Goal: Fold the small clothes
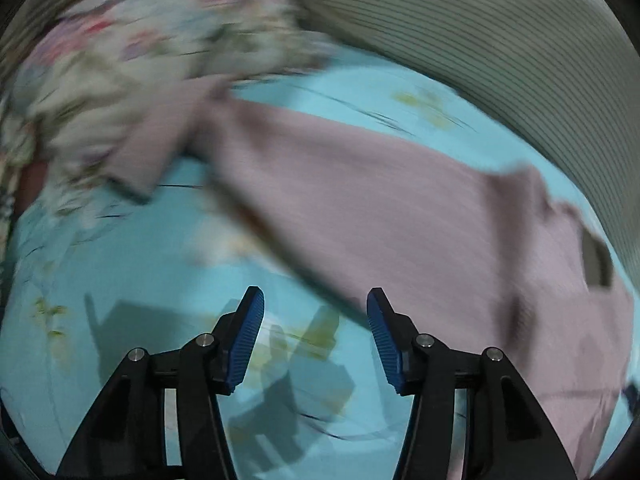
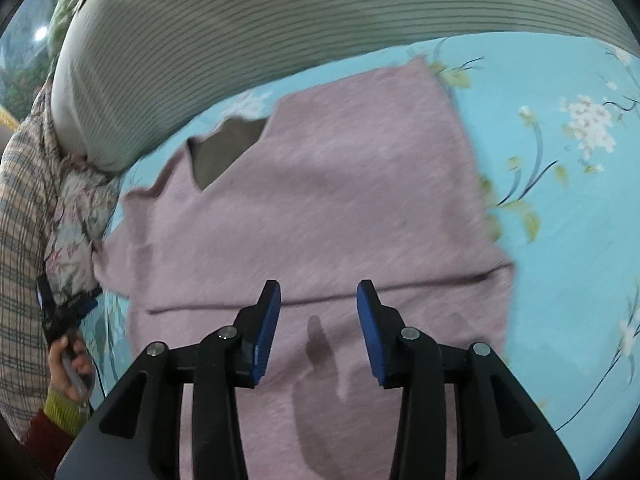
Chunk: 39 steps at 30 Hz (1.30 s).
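The right hand-held gripper [image 2: 319, 292] hovers with its jaws spread and empty over the pink sweater [image 2: 320, 200], which lies flat on the blue floral bedsheet [image 2: 560, 240]. The left hand-held gripper [image 1: 316, 300], jaws also spread, hangs above bare sheet beside the sweater's edge. A striped pillow [image 2: 240, 32] lies beyond.

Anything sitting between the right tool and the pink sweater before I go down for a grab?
Nothing visible. The right tool hangs open directly over the pink sweater, with only its own shadow on the knit below. The striped pillow lies beyond the collar, off the approach path.
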Tool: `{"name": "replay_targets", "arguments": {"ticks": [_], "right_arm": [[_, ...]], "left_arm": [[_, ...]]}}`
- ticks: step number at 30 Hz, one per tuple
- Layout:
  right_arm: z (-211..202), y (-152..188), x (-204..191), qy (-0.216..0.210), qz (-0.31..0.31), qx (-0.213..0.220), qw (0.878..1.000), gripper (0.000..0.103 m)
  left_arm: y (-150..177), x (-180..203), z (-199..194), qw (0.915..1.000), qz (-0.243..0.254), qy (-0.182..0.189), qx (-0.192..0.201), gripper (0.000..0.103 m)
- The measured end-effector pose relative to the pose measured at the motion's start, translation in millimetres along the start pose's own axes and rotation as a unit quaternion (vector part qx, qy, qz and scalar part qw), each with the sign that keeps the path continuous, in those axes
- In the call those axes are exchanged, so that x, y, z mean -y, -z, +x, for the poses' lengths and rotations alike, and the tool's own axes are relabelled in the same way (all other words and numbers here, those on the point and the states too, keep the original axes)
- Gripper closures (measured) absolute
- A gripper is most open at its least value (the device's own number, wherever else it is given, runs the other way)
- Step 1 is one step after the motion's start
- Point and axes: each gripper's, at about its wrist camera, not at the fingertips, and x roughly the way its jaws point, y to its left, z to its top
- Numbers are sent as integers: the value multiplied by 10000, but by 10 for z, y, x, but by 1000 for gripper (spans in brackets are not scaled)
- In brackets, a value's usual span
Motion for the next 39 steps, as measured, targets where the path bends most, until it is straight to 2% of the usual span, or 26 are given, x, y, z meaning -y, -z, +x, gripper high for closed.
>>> {"name": "replay_targets", "arguments": {"ticks": [4, 8, 10, 13, 15, 16, 17, 20, 24, 29, 31, 34, 35, 39], "right_arm": [[92, 58, -171, -66, -89, -140, 9998, 61], [120, 75, -244, -121, -56, -167, 9998, 61], [132, 75, -279, -124, -46, -193, 9997, 61], [106, 91, -333, -124, -99, -209, 9997, 61], [81, 106, -361, -124, -152, -202, 9996, 61], [74, 112, -377, -131, -173, -193, 9996, 61], [68, 116, -397, -156, -188, -178, 9995, 61], [89, 112, -436, -226, -206, -176, 9994, 61], [123, 114, -486, -358, -204, -181, 9990, 61], [122, 155, -511, -476, -206, -206, 9984, 61], [91, 155, -478, -516, -158, -167, 9984, 61], [11, 149, -396, -556, -25, -77, 9984, 61], [-26, 148, -360, -561, 14, -46, 9984, 61], [-179, 129, -157, -559, 214, 70, 9982, 61]], "left_arm": [[-235, -417, 17, 9970, -320, -681, 206, 45], [-478, -609, 126, 9906, -195, -1291, 416, 32], [-629, -705, 296, 9867, -36, -1586, 366, 23], [-854, -827, 651, 9826, 152, -1850, 66, 23], [-917, -903, 775, 9792, 230, -2014, -47, 37], [-959, -968, 814, 9813, 180, -1914, -108, 70], [-1001, -1051, 822, 9864, 39, -1630, -214, 97], [-1021, -1161, 647, 9922, -191, -1226, -98, 98], [-863, -1102, 289, 9980, -118, -615, 21, 99], [-477, -670, -240, 9994, 122, 314, 71, 100], [-295, -286, -449, 9964, 306, 788, 6, 100], [-106, 320, -692, 9859, 583, 1562, -134, 100], [-59, 473, -718, 9829, 662, 1712, -174, 100], [123, 1339, -827, 9590, 1032, 2591, -505, 100]]}}
